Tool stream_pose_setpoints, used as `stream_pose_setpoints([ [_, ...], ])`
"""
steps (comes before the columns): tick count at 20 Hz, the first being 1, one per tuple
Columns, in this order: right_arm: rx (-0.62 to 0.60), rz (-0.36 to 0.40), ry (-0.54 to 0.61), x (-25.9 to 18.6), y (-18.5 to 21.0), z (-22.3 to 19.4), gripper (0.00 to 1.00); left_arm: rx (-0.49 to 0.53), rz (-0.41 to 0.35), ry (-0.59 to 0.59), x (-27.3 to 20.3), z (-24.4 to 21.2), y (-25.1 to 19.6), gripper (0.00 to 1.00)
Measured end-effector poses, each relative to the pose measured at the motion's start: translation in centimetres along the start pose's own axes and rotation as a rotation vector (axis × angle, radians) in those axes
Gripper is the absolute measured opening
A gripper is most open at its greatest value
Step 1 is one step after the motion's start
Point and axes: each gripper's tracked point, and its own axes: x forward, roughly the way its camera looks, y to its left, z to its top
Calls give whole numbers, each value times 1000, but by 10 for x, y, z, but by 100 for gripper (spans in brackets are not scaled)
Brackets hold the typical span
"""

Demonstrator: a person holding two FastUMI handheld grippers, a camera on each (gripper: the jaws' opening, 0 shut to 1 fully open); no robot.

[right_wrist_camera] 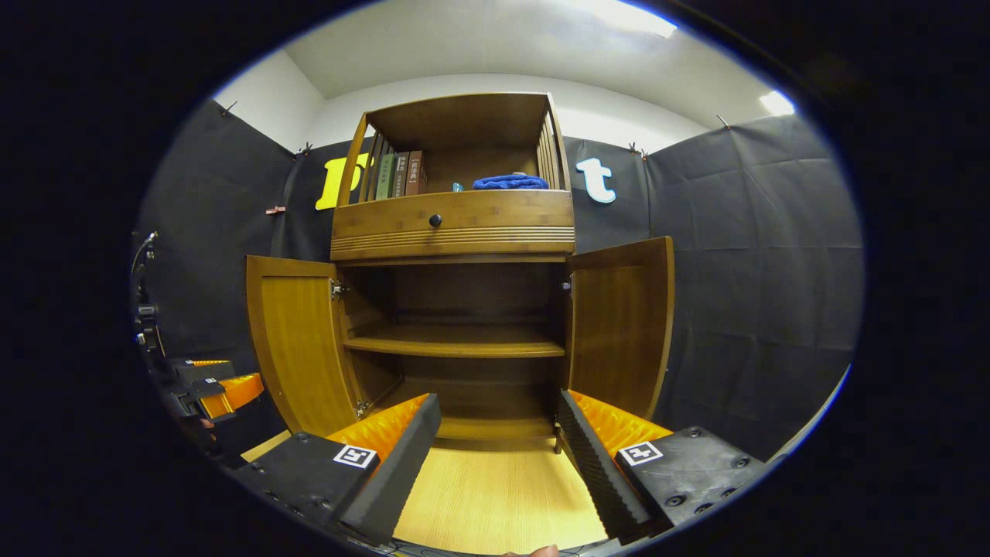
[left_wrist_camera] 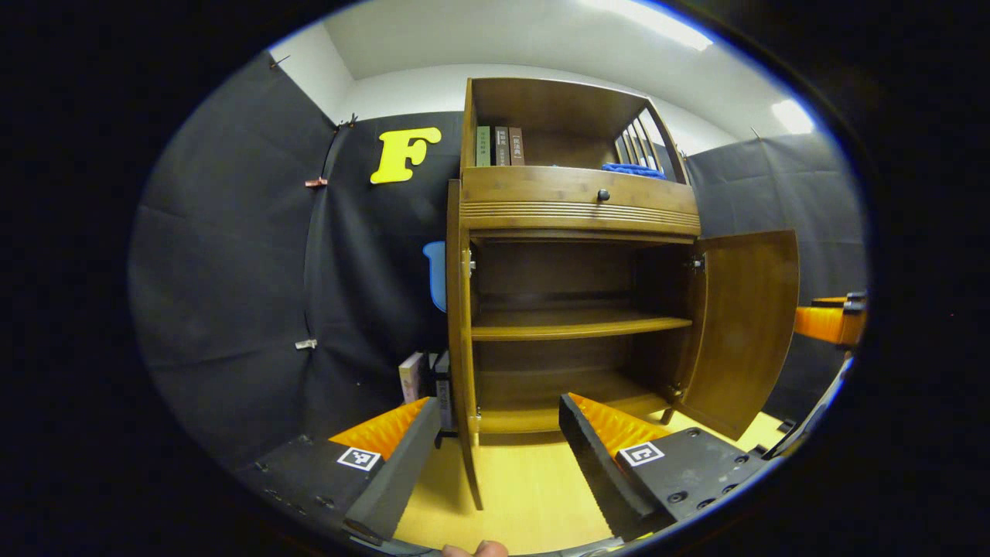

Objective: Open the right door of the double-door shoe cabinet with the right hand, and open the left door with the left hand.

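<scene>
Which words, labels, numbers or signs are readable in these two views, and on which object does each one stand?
No text can be quoted with certainty.
Books on the top shelf: spine lettering, too small and blurred to read.
Books beside the shoe cabinet: print too small to read.
Square black-and-white markers on the hand-held gripper fingers: coded patterns, not words.
Drawer front: a dark knob, no label.

The shoe cabinet (right_wrist_camera: 456, 309) stands on the floor (right_wrist_camera: 495, 495) against the booth wall, with its left door (right_wrist_camera: 298, 352) swung out to the cabinet's left and its right door (right_wrist_camera: 623, 325) swung out to its right. Inside the cabinet a shelf (right_wrist_camera: 456, 344) lies across the middle; above it sits a drawer (right_wrist_camera: 452, 216), and on top an open compartment holds books (right_wrist_camera: 398, 174) at left and a folded cloth (right_wrist_camera: 510, 182) at right. More books (left_wrist_camera: 425, 379) stand on the floor just left of the cabinet.
</scene>
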Motion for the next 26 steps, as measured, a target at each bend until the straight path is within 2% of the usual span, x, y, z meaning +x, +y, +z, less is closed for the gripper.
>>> stream_pose_setpoints([
  [2,5,9,-7,0,5,4,98,-35,1,-5,-3,10,-8,100],
  [3,4,17,-11,1,8,6,98,-45,1,-14,-3,16,-11,92],
  [4,1,26,-15,1,9,9,98,-47,7,-21,-4,22,-13,100],
  [9,3,63,-20,9,11,16,98,-20,29,-39,-7,38,-21,98],
  [10,8,72,-23,10,11,15,95,-14,28,-42,-9,39,-25,99],
  [13,21,62,-23,13,2,16,98,0,33,-33,-10,39,-33,100],
  [19,21,75,-20,17,-2,16,98,27,16,-39,-14,45,-50,98],
  [24,6,86,-23,17,4,18,97,10,-13,-34,-15,43,-59,100],
  [26,-8,70,-29,17,2,19,97,13,-25,-23,-14,40,-62,98],
])
